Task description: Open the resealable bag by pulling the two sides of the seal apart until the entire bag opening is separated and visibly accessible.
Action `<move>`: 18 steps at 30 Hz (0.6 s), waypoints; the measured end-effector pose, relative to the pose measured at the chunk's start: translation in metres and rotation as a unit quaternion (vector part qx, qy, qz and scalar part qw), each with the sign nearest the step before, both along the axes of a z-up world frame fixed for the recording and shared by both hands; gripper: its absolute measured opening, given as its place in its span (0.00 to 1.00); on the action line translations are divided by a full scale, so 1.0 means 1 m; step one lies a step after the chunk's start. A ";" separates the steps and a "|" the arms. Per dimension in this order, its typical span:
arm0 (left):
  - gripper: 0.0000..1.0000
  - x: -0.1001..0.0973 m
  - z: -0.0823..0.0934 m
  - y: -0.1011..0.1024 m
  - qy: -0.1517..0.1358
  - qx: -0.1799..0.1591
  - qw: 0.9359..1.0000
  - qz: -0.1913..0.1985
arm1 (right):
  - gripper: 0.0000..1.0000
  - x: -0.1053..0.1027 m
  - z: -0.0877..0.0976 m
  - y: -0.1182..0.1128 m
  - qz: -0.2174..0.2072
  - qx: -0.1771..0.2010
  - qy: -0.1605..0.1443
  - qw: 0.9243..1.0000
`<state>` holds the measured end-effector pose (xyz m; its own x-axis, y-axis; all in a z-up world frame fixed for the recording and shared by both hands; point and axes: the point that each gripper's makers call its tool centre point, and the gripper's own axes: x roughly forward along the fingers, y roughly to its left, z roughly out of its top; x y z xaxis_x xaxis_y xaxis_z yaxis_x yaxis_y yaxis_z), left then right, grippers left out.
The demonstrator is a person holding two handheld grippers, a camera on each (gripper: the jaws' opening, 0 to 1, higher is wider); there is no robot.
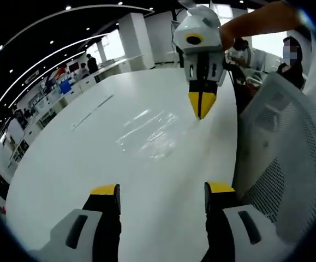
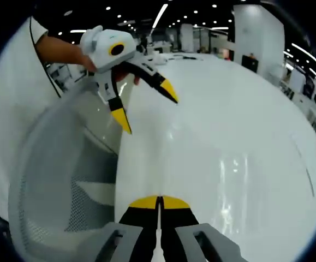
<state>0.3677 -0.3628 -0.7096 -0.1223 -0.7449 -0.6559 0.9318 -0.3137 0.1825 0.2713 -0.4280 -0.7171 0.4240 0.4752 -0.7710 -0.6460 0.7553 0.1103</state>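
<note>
A clear resealable bag lies flat on the white table, visible mainly by its glare. My right gripper comes down from the top of the left gripper view, shut, its yellow tips pinching the bag's right edge. My left gripper is open, short of the bag, with nothing between its jaws. In the right gripper view the right gripper is shut at the bottom, and the bag shows as faint shine ahead. The left gripper hovers open above the table edge, held by a hand.
A white mesh office chair stands close against the table's edge, also seen as the chair in the right gripper view. A person's arm holds the right gripper. Shelves, desks and people fill the background.
</note>
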 end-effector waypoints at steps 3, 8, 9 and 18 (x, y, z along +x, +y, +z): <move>0.45 -0.001 0.002 -0.005 -0.020 -0.004 1.000 -0.018 | 0.00 -0.001 0.004 0.004 0.014 0.002 -0.001 1.000; 0.39 0.000 0.004 -0.009 -0.025 -0.002 0.999 -0.029 | 0.00 -0.003 0.006 0.011 0.042 -0.004 -0.003 0.999; 0.36 0.000 0.004 -0.009 -0.027 0.000 0.999 -0.032 | 0.00 -0.002 0.007 0.012 0.045 -0.004 -0.004 0.999; 0.14 -0.012 0.003 -0.012 -0.072 0.008 0.992 -0.099 | 0.00 0.005 0.017 0.014 0.062 0.006 -0.011 0.998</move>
<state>0.3558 -0.3748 -0.7069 -0.1702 -0.7052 -0.6882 0.8162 -0.4922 0.3025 0.2765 -0.4137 -0.6997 0.3780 0.5348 -0.7557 -0.7373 0.6675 0.1036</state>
